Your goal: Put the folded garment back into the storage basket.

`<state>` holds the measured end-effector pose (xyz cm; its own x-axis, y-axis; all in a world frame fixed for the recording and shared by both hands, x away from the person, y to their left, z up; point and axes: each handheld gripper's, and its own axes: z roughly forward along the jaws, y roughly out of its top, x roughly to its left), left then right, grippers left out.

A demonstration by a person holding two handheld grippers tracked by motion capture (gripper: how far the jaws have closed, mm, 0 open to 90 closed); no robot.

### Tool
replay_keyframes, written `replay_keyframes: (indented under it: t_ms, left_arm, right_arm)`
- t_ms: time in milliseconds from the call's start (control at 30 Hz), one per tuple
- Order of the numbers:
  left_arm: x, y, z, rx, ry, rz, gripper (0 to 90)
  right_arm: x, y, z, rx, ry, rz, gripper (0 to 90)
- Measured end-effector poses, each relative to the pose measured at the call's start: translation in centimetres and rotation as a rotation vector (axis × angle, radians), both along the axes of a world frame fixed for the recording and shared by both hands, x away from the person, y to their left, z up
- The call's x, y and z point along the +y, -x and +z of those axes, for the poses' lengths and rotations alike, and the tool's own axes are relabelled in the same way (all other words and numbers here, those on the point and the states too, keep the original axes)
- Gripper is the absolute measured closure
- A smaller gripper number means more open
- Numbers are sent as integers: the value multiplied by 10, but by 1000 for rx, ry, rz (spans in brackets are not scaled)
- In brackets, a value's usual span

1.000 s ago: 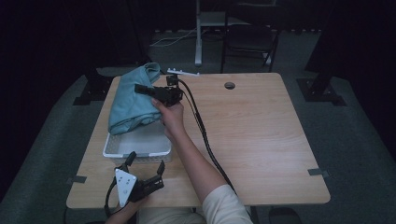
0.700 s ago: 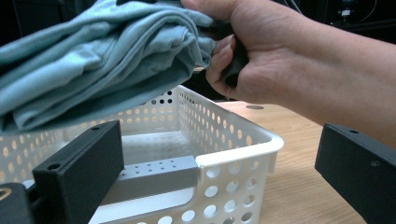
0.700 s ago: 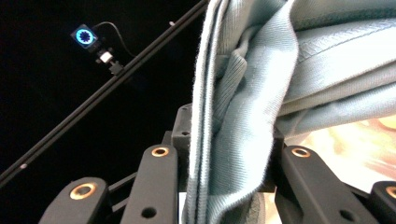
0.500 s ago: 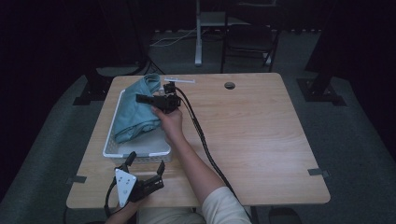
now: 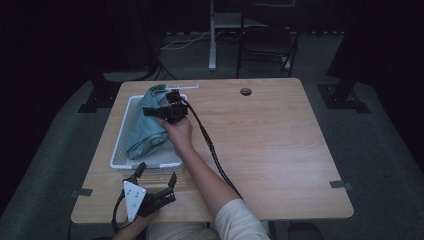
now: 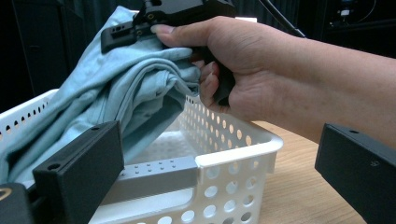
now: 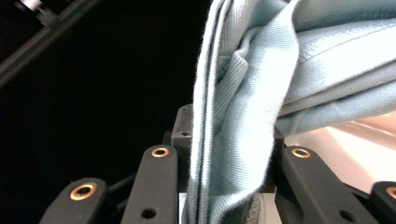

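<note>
A light blue cloth (image 5: 144, 129) hangs bunched into a white perforated basket (image 5: 119, 150) at the table's left. My right gripper (image 5: 160, 111) is over the basket's far right side, shut on the cloth's upper edge. In the right gripper view, folds of the cloth (image 7: 243, 130) run between the jaws. My left gripper (image 5: 156, 173) rests open at the table's front edge, just before the basket's near wall. In the left gripper view, its jaws flank the basket corner (image 6: 243, 149), with the cloth (image 6: 116, 88) draped inside and the right gripper (image 6: 140, 25) held above it.
The right gripper's black cable (image 5: 210, 147) trails across the wooden table (image 5: 280, 150) towards the person. A small round hole (image 5: 245, 91) is near the far edge. A thin white object (image 5: 182, 87) lies behind the basket.
The right gripper has shifted slightly left and nearer with the cloth, which now hangs inside the basket rather than bunching over its back rim. The left gripper has stayed put.
</note>
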<state>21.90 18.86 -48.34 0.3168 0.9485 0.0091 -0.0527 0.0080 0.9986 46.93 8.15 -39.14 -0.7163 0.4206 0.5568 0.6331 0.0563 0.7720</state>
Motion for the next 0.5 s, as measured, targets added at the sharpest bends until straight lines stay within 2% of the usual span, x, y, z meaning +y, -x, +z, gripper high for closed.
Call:
replay_keyframes:
  t_ms: [33, 67, 100, 133, 200, 233, 267, 300, 333, 433, 500]
  left_arm:
    - [0, 0, 0, 1, -1, 0, 26]
    - [0, 0, 0, 1, 0, 0, 25]
    - [0, 0, 0, 1, 0, 0, 26]
    - [0, 0, 0, 1, -1, 0, 26]
    - [0, 0, 0, 0, 0, 0, 26]
    - [0, 0, 0, 0, 0, 0, 26]
    - [0, 0, 0, 0, 0, 0, 26]
    - [0, 0, 0, 0, 0, 0, 26]
    - [0, 0, 0, 0, 0, 0, 26]
    - [0, 0, 0, -1, 0, -1, 26]
    - [0, 0, 0, -1, 1, -1, 26]
  right_arm:
    - [0, 0, 0, 0, 0, 0, 698]
    - [3, 0, 0, 1, 36, -4, 698]
    - [3, 0, 0, 1, 36, -4, 698]
    - [7, 0, 0, -4, 77, -4, 698]
    - [11, 0, 0, -6, 112, -1, 697]
    - [11, 0, 0, -6, 112, -1, 697]
    - [14, 1, 0, -7, 155, -2, 696]
    - [14, 1, 0, -7, 155, -2, 696]
    - [17, 1, 0, -14, 187, -8, 696]
    - [19, 2, 0, -10, 200, -6, 696]
    - [21, 1, -1, 2, 229, -3, 691]
